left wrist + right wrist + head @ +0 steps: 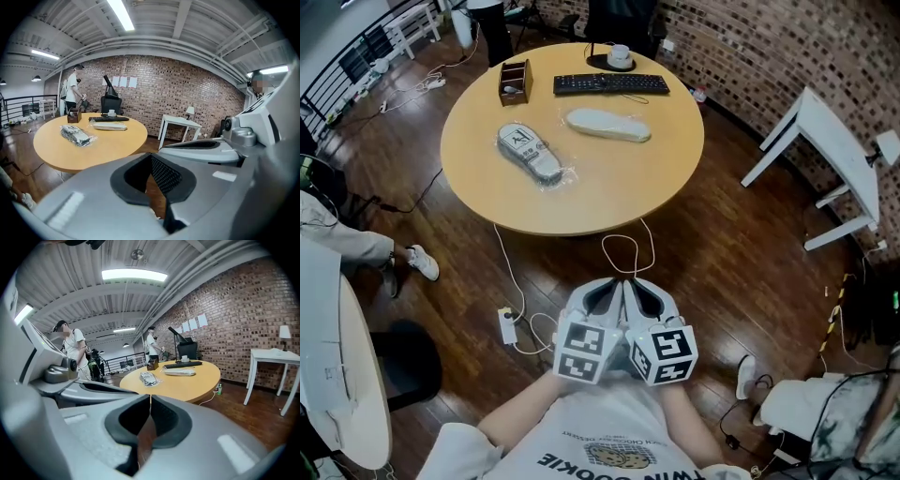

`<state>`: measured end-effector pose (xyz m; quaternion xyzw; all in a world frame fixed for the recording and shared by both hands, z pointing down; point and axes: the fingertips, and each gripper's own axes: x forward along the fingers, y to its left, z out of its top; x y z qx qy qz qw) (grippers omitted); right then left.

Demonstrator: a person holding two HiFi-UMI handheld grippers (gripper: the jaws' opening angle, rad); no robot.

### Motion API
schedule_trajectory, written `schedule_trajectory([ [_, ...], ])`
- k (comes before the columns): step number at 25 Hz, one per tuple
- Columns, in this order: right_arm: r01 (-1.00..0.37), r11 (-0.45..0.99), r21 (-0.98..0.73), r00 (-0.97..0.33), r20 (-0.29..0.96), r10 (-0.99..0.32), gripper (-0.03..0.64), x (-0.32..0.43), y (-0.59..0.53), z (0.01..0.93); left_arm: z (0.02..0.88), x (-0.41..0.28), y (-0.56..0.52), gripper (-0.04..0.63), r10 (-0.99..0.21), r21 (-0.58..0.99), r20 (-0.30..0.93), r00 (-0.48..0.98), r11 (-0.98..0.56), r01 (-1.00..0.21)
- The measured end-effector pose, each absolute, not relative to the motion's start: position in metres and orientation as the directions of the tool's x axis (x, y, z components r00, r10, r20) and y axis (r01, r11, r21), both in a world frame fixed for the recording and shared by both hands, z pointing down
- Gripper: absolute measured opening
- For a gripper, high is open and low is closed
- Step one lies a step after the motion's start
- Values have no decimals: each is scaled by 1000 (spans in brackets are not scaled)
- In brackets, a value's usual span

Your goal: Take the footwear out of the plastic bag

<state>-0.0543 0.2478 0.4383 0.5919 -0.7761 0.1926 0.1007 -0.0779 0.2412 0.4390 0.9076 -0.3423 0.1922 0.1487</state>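
Note:
A grey patterned shoe in a clear plastic bag [530,152] lies on the round wooden table [581,202], left of centre. A pale flat shoe [607,124], which also looks wrapped, lies behind it. My left gripper [605,292] and right gripper [645,292] hang side by side over the floor, well short of the table, both shut and empty. The left gripper view shows its shut jaws [150,158] with the bagged shoe [75,135] far ahead. From the right gripper [150,400], also shut, the bagged shoe [148,377] and the pale shoe [180,372] show on the table.
A black keyboard [610,84], a brown box [515,82] and a cup [620,56] sit at the table's far side. A white side table [834,141] stands right. A power strip [508,326] and white cables lie on the floor. People stand behind the table.

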Motion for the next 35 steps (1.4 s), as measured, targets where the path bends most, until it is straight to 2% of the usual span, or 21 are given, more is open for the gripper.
schedule_trajectory([
  [13, -893, 382, -239, -449, 392, -803, 6, 29, 93, 442, 439, 5, 88, 6, -657, 89, 503, 562, -607, -790],
  [21, -851, 473, -226, -525, 363, -770, 6, 47, 26, 433, 430, 25, 14, 8, -708, 23, 506, 493, -560, -828],
  [28, -847, 479, -232, -532, 365, -764, 6, 58, -34, 433, 425, 30, -45, 6, -712, -34, 523, 468, -566, -824],
  [35, -872, 441, -211, -489, 413, -769, 6, 63, -103, 446, 428, -1, -124, 8, -712, -72, 553, 433, -558, -826],
])
